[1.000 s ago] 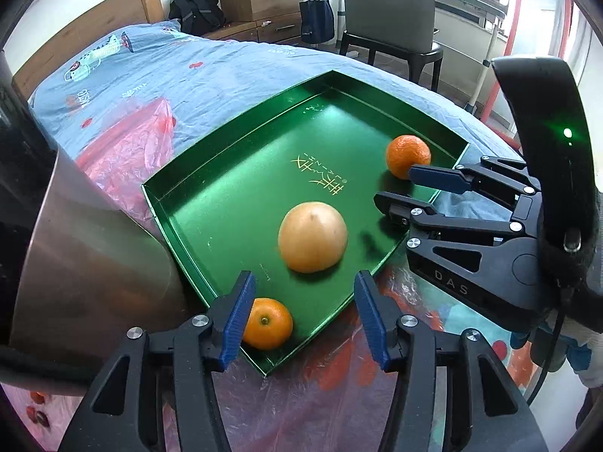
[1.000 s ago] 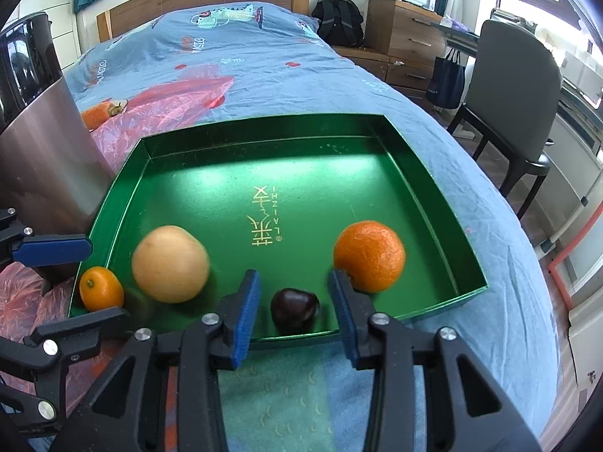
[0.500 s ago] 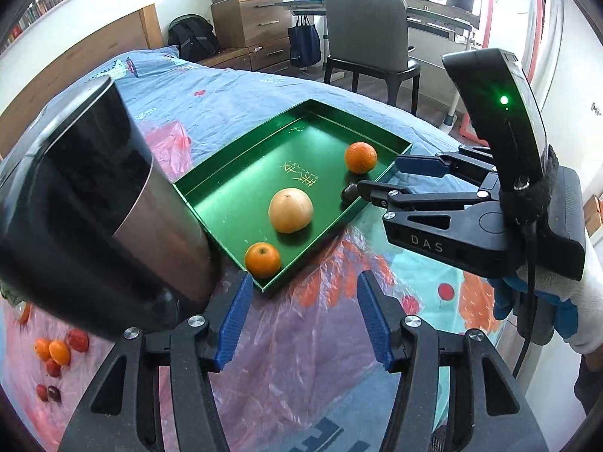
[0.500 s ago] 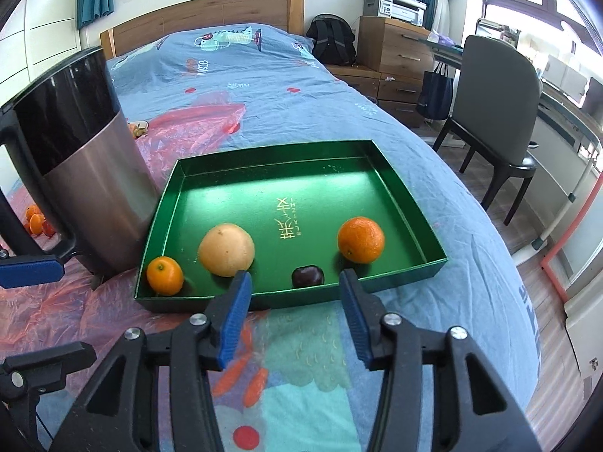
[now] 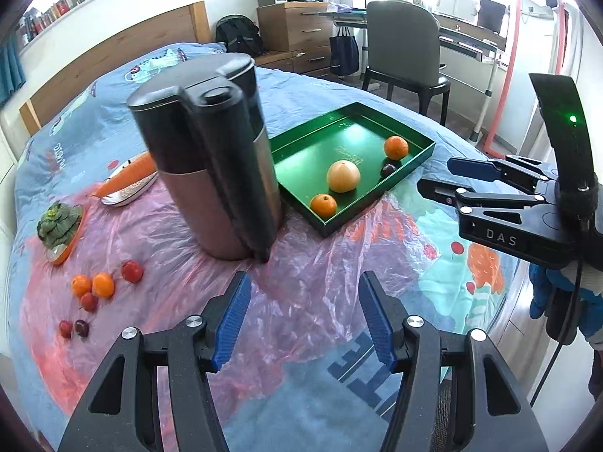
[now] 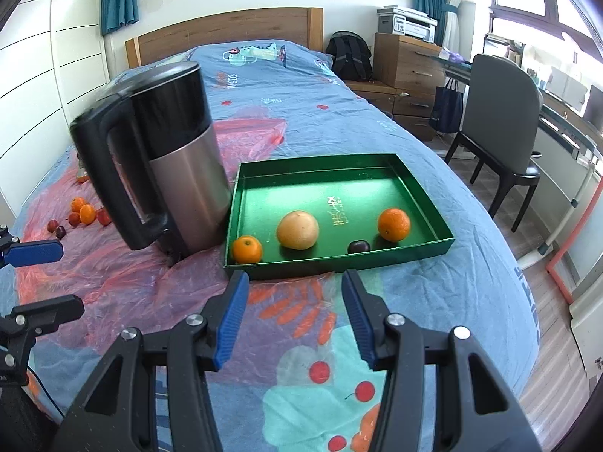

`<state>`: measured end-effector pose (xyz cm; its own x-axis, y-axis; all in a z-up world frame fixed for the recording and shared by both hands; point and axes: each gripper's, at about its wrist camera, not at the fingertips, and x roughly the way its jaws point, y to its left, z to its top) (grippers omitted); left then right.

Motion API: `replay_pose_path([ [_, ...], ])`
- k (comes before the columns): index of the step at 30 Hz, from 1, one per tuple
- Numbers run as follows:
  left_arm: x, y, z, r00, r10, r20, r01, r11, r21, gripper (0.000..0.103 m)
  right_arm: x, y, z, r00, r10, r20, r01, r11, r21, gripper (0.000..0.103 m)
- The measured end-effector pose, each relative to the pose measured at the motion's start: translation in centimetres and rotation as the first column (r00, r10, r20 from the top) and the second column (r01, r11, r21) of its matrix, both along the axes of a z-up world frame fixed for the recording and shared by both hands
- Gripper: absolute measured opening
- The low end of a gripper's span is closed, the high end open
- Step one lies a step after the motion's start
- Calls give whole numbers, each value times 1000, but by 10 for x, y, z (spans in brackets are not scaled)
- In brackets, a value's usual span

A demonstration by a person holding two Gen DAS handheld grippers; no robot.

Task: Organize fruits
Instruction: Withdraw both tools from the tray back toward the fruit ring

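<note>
A green tray (image 6: 433, 246) on the bed holds a small orange (image 6: 247, 249), a pale yellow round fruit (image 6: 297, 229), a dark plum (image 6: 358, 246) and a larger orange (image 6: 394, 224). The tray (image 5: 418, 162) also shows in the left wrist view. Several small oranges and red fruits (image 5: 98, 290) lie loose on pink plastic at the left. My left gripper (image 5: 305, 316) is open and empty, held above the plastic. My right gripper (image 6: 294, 316) is open and empty, in front of the tray's near edge.
A tall steel kettle (image 5: 211, 158) with a black handle stands just left of the tray. A plate with a carrot (image 5: 128, 184) and a dish of greens (image 5: 58, 226) lie at the far left. A chair (image 6: 501, 113) and drawers stand beyond the bed's right side.
Both grippers have pulled back and up from the tray, so the kettle and the loose fruits have come into view. The plum lies in the tray, free of my right gripper.
</note>
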<state>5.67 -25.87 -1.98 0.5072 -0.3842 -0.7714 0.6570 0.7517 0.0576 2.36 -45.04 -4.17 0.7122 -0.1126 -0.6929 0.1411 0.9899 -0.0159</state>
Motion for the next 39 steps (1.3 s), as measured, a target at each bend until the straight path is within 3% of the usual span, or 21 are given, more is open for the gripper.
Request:
replay_pose_path([
  [23,-52,143,8,973,223,54,-221,975,-31,54,-48,128,34,981,182,64,-183,983,13,62],
  [32,-48,203,-15,941,336,40,-334,941,-49,54,-32,185,28,966,256,36,-256,967,5,62],
  [39,-25,252,-38,900,436,14,-435,899,-60,54,1,228,12,948,317,15,-317,948,14,62],
])
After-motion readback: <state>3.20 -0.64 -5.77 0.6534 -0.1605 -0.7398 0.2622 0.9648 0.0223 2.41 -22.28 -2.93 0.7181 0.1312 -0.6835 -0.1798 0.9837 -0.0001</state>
